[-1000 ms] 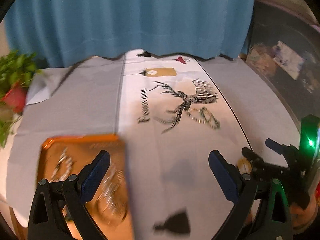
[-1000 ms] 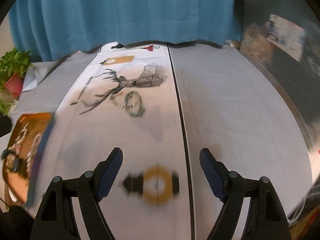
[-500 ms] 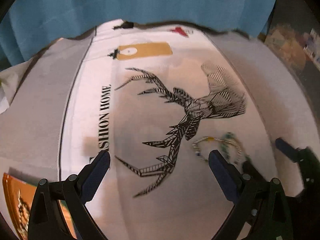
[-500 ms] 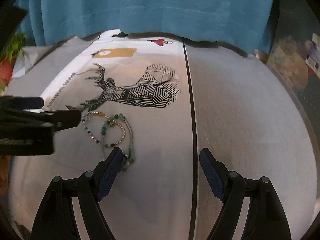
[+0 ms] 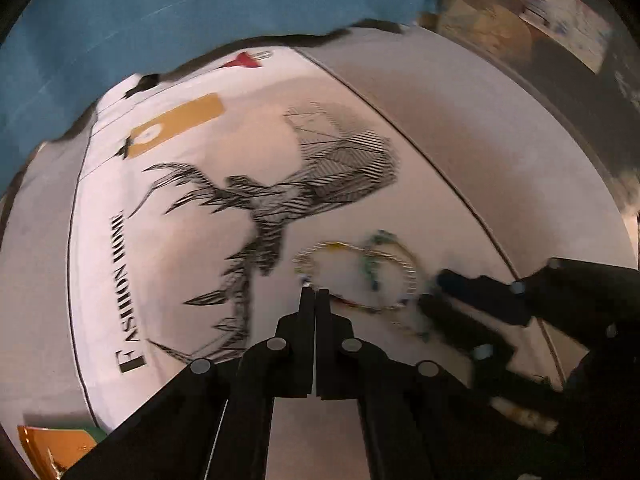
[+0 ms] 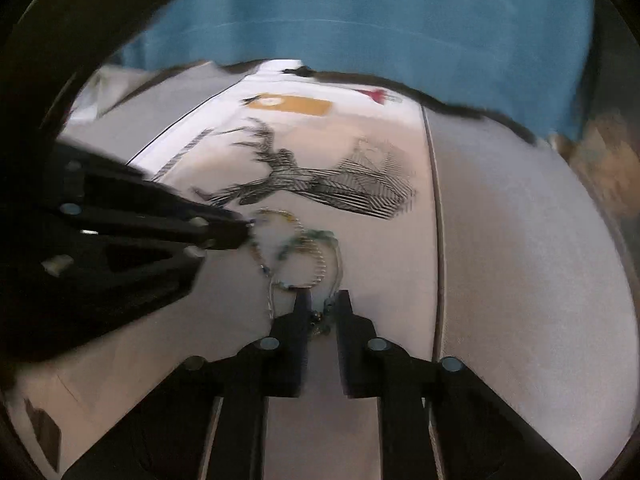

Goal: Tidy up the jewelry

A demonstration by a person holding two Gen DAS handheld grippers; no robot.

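Observation:
A tangle of thin bracelets point(image 5: 394, 258), gold coil and green and coloured beads, lies on the white cloth just below the printed deer point(image 5: 312, 192). My left gripper point(image 5: 314, 292) is shut, its tips pinching the beaded strand at the tangle's left edge. In the right wrist view the same bracelets point(image 6: 310, 252) lie just ahead of my right gripper point(image 6: 323, 300). Its jaws are closing, a narrow gap still shows, and a green beaded strand sits between the fingers. The right gripper point(image 5: 434, 292) reaches the tangle from the right, the left gripper point(image 6: 244, 230) from the left.
An orange tray point(image 5: 40, 440) holding jewelry peeks in at the lower left of the left wrist view. A blue curtain point(image 5: 200, 8) hangs behind the table. Dark clutter point(image 5: 500, 28) lies beyond the table's right edge. Grey cloth point(image 6: 520, 260) spreads to the right.
Both grippers have come down onto the bracelets from either side and their wide jaws have drawn together. The orange tray has slid almost out of the left wrist view.

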